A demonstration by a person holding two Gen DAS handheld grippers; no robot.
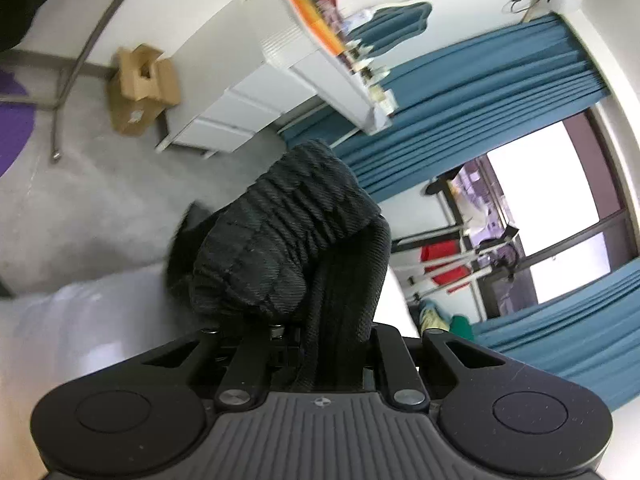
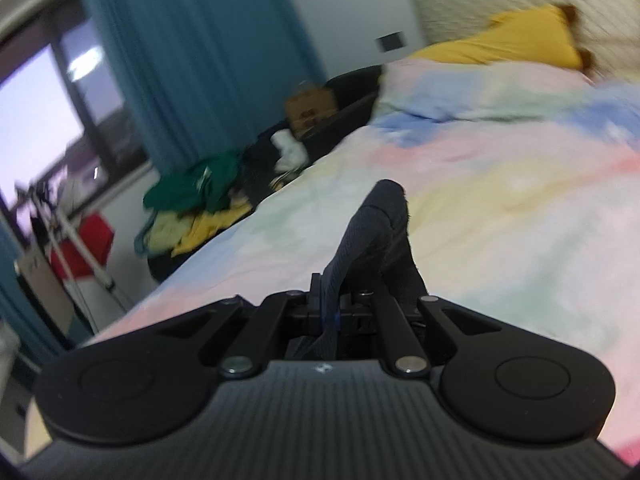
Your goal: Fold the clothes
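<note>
Pastel tie-dye bedspread (image 2: 500,208) filled the right view, teal curtains (image 1: 472,92) at 12 o'clock. Left gripper (image 1: 320,332) pinched the black ribbed garment (image 1: 288,232), bunched at 12. Right gripper (image 2: 344,304) pinched its dark fabric too.

Pillow (image 2: 516,40) at the far end on the bed (image 2: 500,184), clothes pile (image 2: 200,200) left beside it.

No legible text, brand, number or sign appears in either view. The pale label on the brown cardboard box (image 1: 138,90) is too blurred to read.
</note>
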